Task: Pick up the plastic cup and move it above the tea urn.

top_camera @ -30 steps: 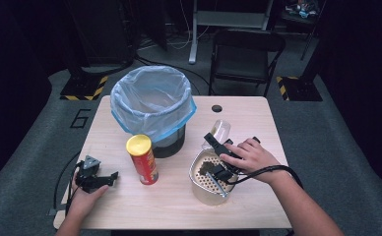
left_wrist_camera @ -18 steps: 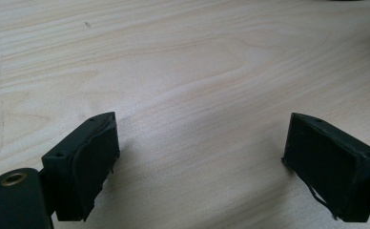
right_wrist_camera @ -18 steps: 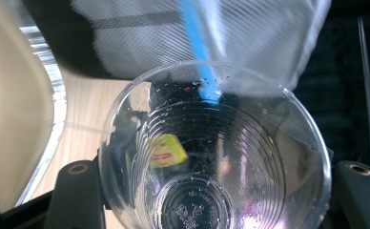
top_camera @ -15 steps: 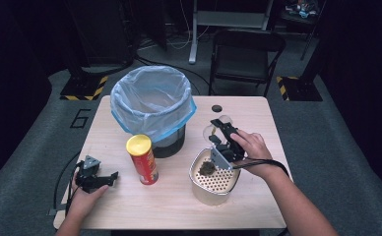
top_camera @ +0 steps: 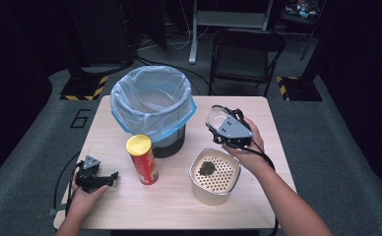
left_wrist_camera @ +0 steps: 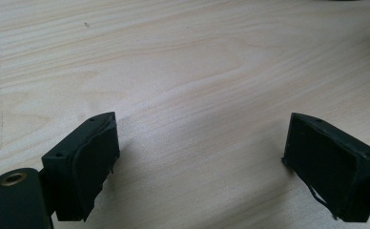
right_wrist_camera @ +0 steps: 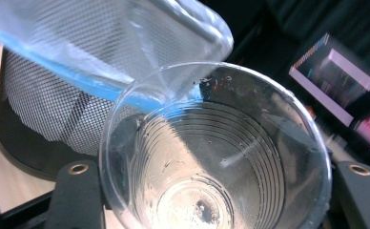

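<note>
Since half a second ago my right gripper (top_camera: 217, 118) has lifted away from the perforated container (top_camera: 214, 175) and swung up toward the centre of the high view, carrying a clear plastic cup (top_camera: 216, 117) with it. It now hangs right of the bin (top_camera: 152, 105), near its rim. In the right gripper view the cup (right_wrist_camera: 211, 152) sits between the two black jaws, pinched at its sides, its open mouth facing the camera, with droplets and ribbed rings showing inside. Behind it, upper left of that view, I see the bin's black mesh wall (right_wrist_camera: 40, 119) and the blue-edged liner bag (right_wrist_camera: 102, 43) folded over it.

My left gripper (top_camera: 96, 177) has not shifted: it rests at the lower left of the high view on the wooden table (top_camera: 272, 128), held by the left hand (top_camera: 83, 194). In the left gripper view its jaws are spread wide with bare wood grain (left_wrist_camera: 197, 95) between them, holding nothing.

The red can with the yellow lid (top_camera: 142, 159) stands upright just left of centre, close in front of the bin's base. The perforated container sits at lower centre-right with a dark clump (top_camera: 206, 168) on its bottom; the right hand (top_camera: 245, 147) is above its far edge.
</note>
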The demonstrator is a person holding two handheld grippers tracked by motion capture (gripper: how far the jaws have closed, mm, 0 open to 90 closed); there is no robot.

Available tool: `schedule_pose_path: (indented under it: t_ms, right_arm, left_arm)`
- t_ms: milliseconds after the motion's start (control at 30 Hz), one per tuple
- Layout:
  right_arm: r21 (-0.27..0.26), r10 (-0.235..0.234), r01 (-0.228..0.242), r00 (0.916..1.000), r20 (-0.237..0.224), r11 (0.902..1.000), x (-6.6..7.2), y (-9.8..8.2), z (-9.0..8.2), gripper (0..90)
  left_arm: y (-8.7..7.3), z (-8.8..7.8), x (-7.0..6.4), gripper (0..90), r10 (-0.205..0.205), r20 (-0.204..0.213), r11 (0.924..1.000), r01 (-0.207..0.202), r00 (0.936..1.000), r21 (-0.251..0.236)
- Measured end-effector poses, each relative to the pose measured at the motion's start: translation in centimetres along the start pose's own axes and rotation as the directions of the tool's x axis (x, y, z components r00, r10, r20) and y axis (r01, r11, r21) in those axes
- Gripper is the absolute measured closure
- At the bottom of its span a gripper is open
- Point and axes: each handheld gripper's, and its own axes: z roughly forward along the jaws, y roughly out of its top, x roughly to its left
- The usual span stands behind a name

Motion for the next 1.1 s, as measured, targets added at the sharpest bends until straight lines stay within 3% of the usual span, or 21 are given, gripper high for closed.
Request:
schedule_pose_path:
  t_ms: [33,67,100,133,300,467,533,700,867,900,933,1067,1100]
  right_arm:
    - [0.0,0.0,0.0,1.0,0.0,1.0,0.0,0.0,0.0,33.6]
    - [0.007,0.083,-0.083,0.9963,-0.021,0.9965,-0.5,0.3,0.1,33.6]
    - [0.007,0.083,-0.083,0.9963,-0.021,0.9965,-0.5,0.3,0.1,33.6]
    - [0.007,0.117,-0.117,0.9926,-0.032,0.9931,-0.9,0.8,-0.1,33.6]
    - [-0.017,0.144,-0.146,0.9873,-0.066,0.9892,-2.3,3.0,-1.3,33.5]
    - [-0.024,0.196,-0.199,0.9763,-0.093,0.9798,-3.5,4.6,-1.9,33.0]
    - [-0.02,0.237,-0.24,0.9658,-0.105,0.9705,-3.6,4.8,-1.8,32.9]
    - [-0.014,0.265,-0.269,0.9557,-0.127,0.963,-3.4,5.0,-1.3,32.9]
    - [-0.018,0.31,-0.32,0.9289,-0.202,0.9471,-3.1,6.0,-0.2,33.0]
    - [-0.018,0.31,-0.32,0.9289,-0.202,0.9471,-3.1,6.0,-0.2,33.0]
    - [-0.017,0.326,-0.338,0.9198,-0.218,0.9412,-3.2,6.4,0.0,33.1]
    - [-0.053,0.321,-0.341,0.9191,-0.228,0.9384,-4.1,9.5,0.3,33.2]
    - [-0.049,0.33,-0.35,0.9148,-0.233,0.9355,-4.3,10.1,0.5,33.2]
  left_arm:
    - [0.0,0.0,0.0,11.6,0.0,0.0,1.0,0.0,1.0,0.0]
    - [0.0,0.0,0.0,11.6,0.0,0.0,1.0,0.0,1.0,0.0]
    - [0.0,0.0,0.0,11.6,0.0,0.0,1.0,0.0,1.0,0.0]
    - [0.0,0.0,0.0,11.6,0.0,0.0,1.0,0.0,1.0,0.0]
    - [0.0,0.0,0.0,11.6,0.0,0.0,1.0,0.0,1.0,0.001]
    - [0.0,0.0,0.0,11.6,-0.002,-0.001,1.0,0.002,1.0,0.0]
    - [0.0,0.0,0.0,11.6,-0.002,-0.001,1.0,0.002,1.0,0.001]
    - [0.1,-0.1,0.1,11.7,0.002,0.0,0.9999,-0.002,1.0,0.01]
    - [0.1,-0.1,0.1,11.7,-0.001,0.001,0.9999,0.001,1.0,0.011]
    - [0.1,-0.1,0.1,11.7,-0.001,0.001,0.9999,0.001,1.0,0.011]
    - [0.1,-0.1,0.1,11.7,-0.001,0.001,0.9999,0.001,1.0,0.011]
    - [0.0,0.0,0.0,11.7,-0.003,-0.004,1.0,0.003,1.0,-0.001]
    - [0.0,0.0,0.0,11.6,-0.003,-0.004,1.0,0.003,1.0,-0.001]
